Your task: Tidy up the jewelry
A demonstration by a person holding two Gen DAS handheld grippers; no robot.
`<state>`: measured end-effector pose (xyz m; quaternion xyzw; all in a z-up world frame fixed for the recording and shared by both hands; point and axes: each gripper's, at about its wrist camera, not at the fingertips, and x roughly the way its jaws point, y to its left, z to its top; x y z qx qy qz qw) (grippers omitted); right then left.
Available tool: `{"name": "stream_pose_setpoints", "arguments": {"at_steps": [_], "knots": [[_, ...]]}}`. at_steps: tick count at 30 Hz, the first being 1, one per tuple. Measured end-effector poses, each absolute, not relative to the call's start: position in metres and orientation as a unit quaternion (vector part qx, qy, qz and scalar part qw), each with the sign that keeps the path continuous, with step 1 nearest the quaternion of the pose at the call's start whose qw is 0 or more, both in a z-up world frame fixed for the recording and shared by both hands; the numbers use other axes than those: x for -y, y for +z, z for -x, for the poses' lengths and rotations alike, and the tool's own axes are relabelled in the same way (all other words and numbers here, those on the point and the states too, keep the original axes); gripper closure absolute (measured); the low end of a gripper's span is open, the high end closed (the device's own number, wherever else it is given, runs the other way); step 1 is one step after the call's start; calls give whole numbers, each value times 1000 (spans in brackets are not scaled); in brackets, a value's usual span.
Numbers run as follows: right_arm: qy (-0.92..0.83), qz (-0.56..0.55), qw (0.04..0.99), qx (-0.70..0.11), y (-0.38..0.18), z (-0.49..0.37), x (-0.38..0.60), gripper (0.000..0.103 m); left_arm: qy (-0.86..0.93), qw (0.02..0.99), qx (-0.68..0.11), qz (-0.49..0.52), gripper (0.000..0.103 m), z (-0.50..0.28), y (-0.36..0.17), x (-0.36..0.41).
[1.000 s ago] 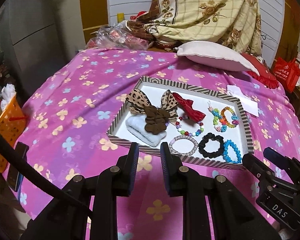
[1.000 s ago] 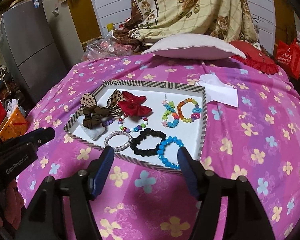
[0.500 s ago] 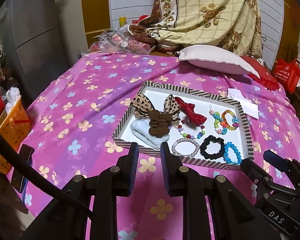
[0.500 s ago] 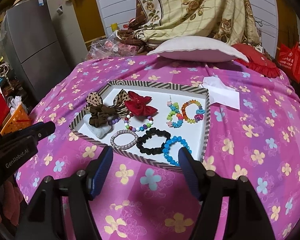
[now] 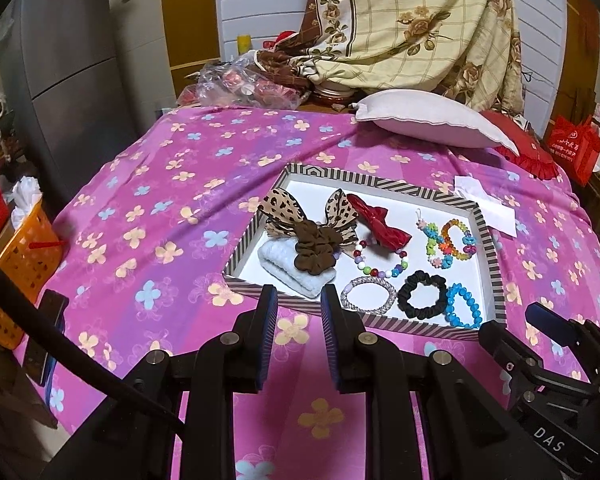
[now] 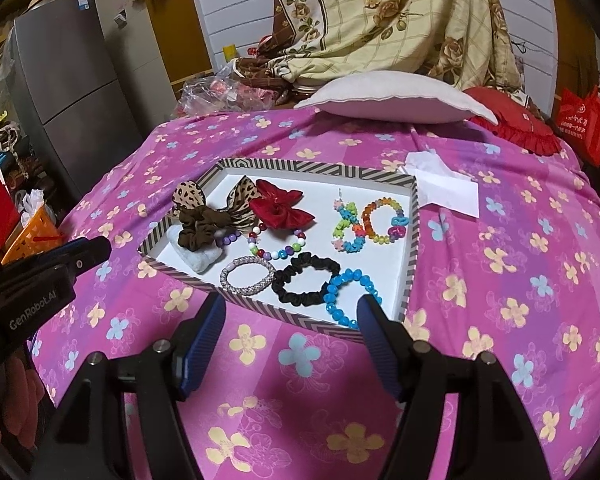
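Left gripper (image 5: 296, 312): black moulded body, two fingers with blue ribbed pads (image 5: 269, 332), round silver screws (image 5: 229, 337) at the pivots, a black cable (image 5: 60, 340) crossing its left side. Right gripper (image 6: 292, 320): same build; "DAS" is printed in white on its body, "GenRobot.AI" on the left.

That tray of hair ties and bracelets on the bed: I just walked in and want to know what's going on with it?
A person holds two grippers just short of the striped tray on the pink flowered bedspread. The left gripper has a narrow gap, the right gripper is wide open, and both are empty. The black scrunchie, blue bead bracelet and silver bracelet lie nearest, untouched.
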<state>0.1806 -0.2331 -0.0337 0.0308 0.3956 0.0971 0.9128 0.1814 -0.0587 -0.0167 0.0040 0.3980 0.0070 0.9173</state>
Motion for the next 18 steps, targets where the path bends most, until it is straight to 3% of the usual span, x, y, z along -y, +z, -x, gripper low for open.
{"name": "stream_pose_setpoints", "arguments": {"at_steps": [18], "knots": [[99, -28, 911, -400, -36, -183, 236, 31, 8, 916, -402, -8, 78, -182, -22, 62]]}}
